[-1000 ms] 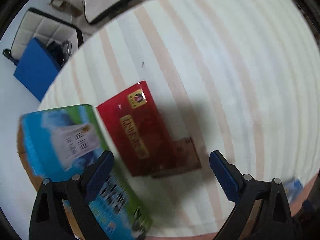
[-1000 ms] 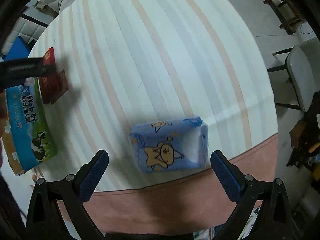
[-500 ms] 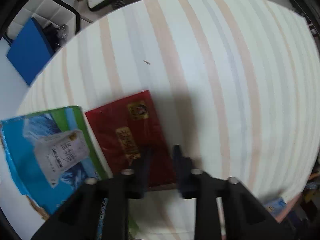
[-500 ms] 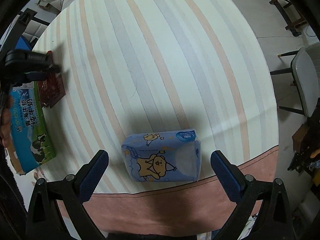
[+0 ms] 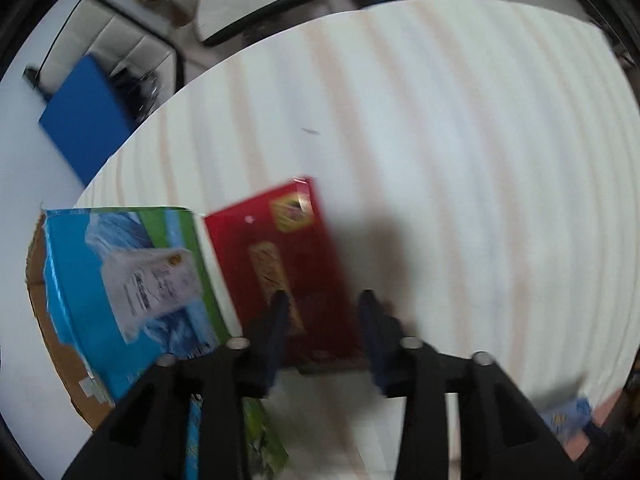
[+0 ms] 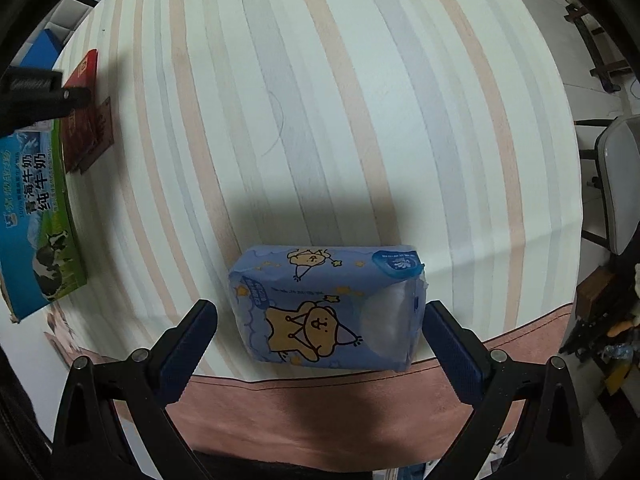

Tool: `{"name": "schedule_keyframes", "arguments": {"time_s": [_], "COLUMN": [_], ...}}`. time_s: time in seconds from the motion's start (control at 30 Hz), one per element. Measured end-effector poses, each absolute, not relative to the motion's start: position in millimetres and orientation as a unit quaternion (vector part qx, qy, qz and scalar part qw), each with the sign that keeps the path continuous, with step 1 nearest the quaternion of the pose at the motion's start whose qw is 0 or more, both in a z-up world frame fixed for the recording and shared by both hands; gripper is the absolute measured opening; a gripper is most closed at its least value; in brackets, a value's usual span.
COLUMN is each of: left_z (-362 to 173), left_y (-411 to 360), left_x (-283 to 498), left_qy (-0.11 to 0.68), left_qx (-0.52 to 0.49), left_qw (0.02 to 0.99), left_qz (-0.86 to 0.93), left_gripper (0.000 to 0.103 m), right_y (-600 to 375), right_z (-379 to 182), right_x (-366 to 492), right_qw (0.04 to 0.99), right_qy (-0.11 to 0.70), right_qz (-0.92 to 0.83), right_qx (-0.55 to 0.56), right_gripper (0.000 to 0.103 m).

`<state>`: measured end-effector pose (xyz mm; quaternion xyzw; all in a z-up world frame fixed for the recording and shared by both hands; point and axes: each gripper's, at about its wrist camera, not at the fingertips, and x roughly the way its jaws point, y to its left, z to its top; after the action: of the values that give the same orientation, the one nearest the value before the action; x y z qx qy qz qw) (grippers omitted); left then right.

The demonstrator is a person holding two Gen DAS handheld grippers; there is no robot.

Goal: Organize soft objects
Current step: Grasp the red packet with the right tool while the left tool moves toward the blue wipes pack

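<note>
Your right gripper (image 6: 318, 326) hangs wide open astride the blue tissue pack (image 6: 326, 306) at lower centre; it looks light and squashy, so take its short ends gently.

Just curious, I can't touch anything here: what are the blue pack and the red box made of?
The blue pack looks like soft tissues in thin glossy plastic film: its corners are rounded, the wrap wrinkles, and a clear patch shows white inside. The red box looks like stiff glossy card: flat faces, straight edges, a gold label. The blur leaves that less sure.
</note>
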<state>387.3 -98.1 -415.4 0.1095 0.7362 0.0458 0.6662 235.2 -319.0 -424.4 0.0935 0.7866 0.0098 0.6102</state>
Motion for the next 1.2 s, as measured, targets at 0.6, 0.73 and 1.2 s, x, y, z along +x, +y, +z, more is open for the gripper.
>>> {"name": "schedule_keyframes", "arguments": {"time_s": [0.6, 0.73, 1.2], "left_z": [-414.8, -413.0, -268.7], "left_y": [-90.6, -109.2, -42.2], "left_x": [395.1, 377.4, 318.1], "left_qy": [0.771, 0.768, 0.598], "left_qx": [-0.027, -0.014, 0.043], "left_qw": [0.635, 0.638, 0.788], "left_qz": [-0.033, -0.061, 0.142], "left_gripper": [0.003, 0.006, 0.058], "right_y": [-314.4, -316.6, -313.4], "right_z": [-411.3, -411.2, -355.2], "right_x": [239.0, 236.5, 292.1], "right_qw": [0.627, 0.623, 0.678], "right_qy": [0.772, 0.776, 0.714], "right_qz": [0.02, 0.025, 0.092], "right_qx": [0.101, 0.098, 0.15], "right_gripper": [0.103, 0.103, 0.103]}}
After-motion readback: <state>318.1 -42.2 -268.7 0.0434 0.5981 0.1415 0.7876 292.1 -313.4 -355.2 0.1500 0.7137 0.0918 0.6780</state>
